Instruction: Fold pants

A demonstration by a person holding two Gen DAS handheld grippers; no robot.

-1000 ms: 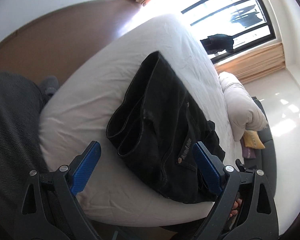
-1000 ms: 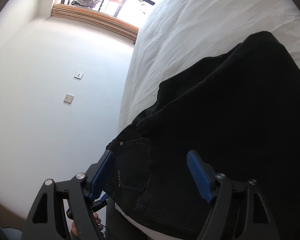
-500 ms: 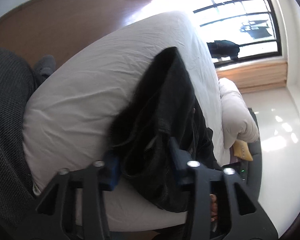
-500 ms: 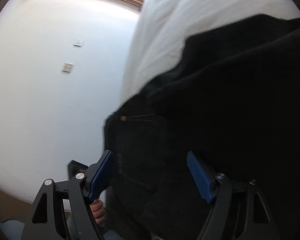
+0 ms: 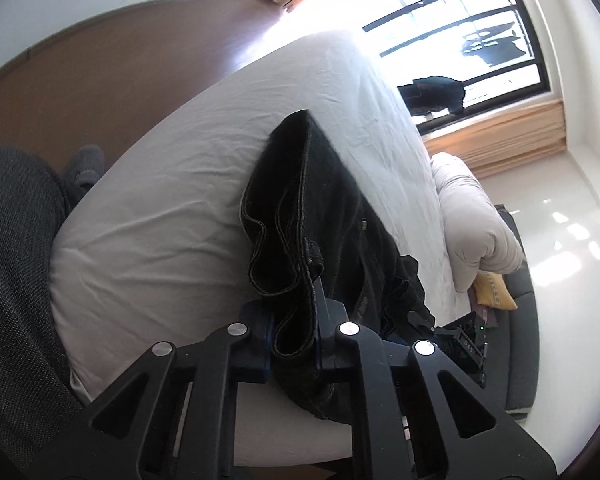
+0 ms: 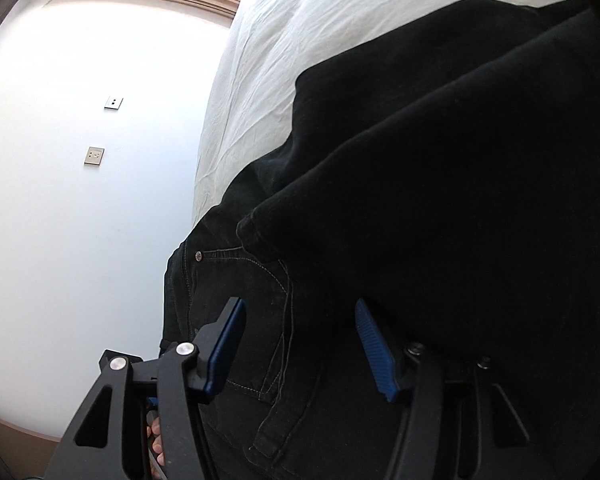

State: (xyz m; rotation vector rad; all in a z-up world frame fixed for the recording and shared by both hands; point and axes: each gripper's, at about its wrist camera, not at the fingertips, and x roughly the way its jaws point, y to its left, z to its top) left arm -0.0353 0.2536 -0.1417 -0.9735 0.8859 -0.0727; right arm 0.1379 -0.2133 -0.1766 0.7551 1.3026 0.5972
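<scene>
Black jeans [image 5: 332,216] lie folded in a long strip on the white bed [image 5: 172,216]. My left gripper [image 5: 294,336] is shut on the hem ends of the jeans' legs, which bunch up between the blue pads. In the right wrist view the jeans [image 6: 440,200] fill most of the frame, with a back pocket and rivet showing. My right gripper [image 6: 300,344] is open, its blue pads [image 6: 228,344] on either side of the pocket area, with the cloth lying between them.
A white duvet [image 5: 476,220] is bunched at the far side of the bed. A yellow item [image 5: 494,292] and a dark sofa [image 5: 520,340] are beyond it. A window with black bars [image 5: 460,40] is at the back. A white wall with two switch plates [image 6: 96,128] is on the left.
My left gripper closed from wide open onto the leg hems. My right gripper moved closer in over the pocket area and stayed open.
</scene>
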